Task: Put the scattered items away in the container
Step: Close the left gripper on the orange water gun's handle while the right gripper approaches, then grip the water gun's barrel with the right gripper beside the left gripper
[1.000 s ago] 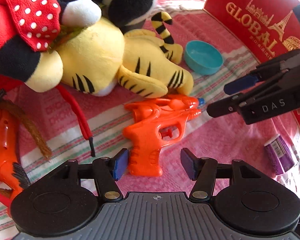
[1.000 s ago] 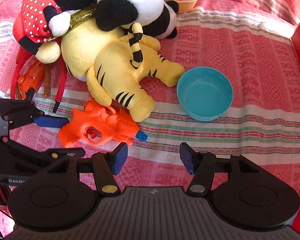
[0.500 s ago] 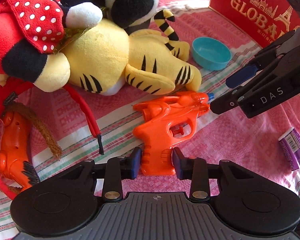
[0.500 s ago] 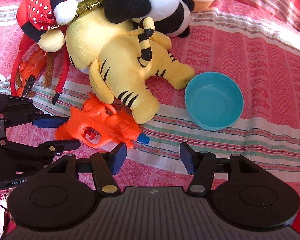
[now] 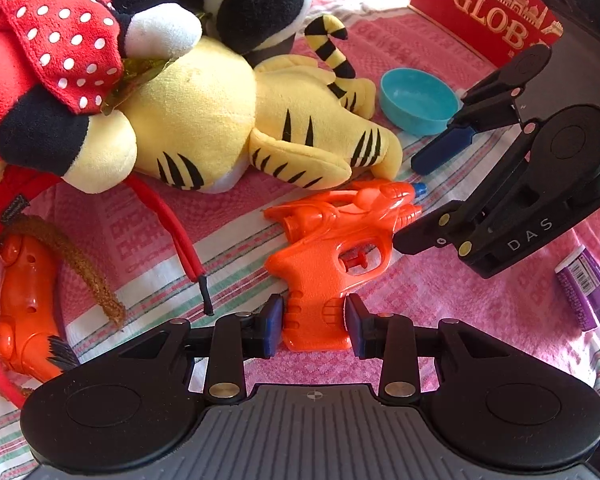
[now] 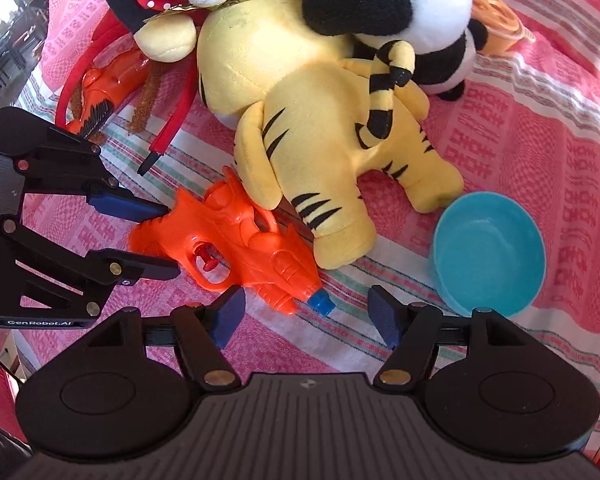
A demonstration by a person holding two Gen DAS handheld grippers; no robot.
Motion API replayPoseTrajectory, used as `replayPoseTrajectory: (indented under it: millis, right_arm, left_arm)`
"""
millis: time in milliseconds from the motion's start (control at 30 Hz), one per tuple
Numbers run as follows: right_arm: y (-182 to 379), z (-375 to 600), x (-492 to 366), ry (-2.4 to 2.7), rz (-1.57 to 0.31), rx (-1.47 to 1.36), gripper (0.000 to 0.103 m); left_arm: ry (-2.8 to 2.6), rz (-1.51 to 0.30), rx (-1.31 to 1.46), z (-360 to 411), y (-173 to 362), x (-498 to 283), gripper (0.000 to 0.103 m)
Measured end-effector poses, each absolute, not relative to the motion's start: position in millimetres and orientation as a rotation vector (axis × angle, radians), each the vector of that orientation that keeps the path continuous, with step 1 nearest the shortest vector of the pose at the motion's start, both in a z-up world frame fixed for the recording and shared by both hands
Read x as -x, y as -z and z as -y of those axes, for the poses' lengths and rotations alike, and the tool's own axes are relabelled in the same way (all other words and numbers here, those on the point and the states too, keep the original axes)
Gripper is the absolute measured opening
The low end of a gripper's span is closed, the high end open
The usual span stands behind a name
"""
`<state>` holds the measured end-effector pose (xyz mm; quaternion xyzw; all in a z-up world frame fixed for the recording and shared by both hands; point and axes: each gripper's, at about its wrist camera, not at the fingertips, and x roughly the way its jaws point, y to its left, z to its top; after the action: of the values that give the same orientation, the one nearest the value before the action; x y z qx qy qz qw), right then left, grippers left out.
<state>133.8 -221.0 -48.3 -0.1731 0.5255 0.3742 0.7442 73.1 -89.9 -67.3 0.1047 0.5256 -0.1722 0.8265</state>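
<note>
Orange water pistol [image 5: 332,256] on the pink cloth [image 5: 440,304] is clamped at its handle by the left gripper [image 5: 313,326]; right gripper [image 6: 306,314], jaws just opened wider, empty at the muzzle, is best kept clear during a straight lift.

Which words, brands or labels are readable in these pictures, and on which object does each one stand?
"GLOB", then cut off: gold letters on the red cardboard box.
"DAS": right gripper.
"GenRobot.AI": left gripper.
Purple packet: barcode print, too small.
Pink woven cloth: pattern characters, unreadable.
</note>
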Motion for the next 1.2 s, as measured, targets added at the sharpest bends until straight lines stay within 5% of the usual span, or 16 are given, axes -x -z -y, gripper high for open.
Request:
replayPoseTrajectory:
  millis: [233, 400, 533, 633, 733, 1200]
  right_arm:
    - [49, 216, -135, -0.904, -1.128, 0.424, 0.069]
    - [46, 215, -132, -0.958, -1.130, 0.432, 0.051]
    - [44, 219, -131, -0.954, -1.149, 0.406, 0.046]
    - [44, 224, -126, -0.939, -1.162, 0.395, 0.045]
    - [43, 234, -122, -0.922, -1.175, 0.371, 0.046]
    - [35, 245, -113, -0.930, -1.103, 0.378, 0.056]
  left_arm:
    - [0.363, -1.114, -0.220, 92, 68, -71, 0.043]
    - [0.374, -1.113, -0.249, 100, 68, -69, 0.057]
    - [0.372, -1.106, -0.289, 110, 70, -66, 0.064]
    - [0.385, -1.094, -0.316, 115, 70, -60, 0.043]
    - [0.409, -1.097, -0.322, 119, 69, -50, 0.035]
    - [0.447, -1.086, -0.339, 124, 68, -38, 0.031]
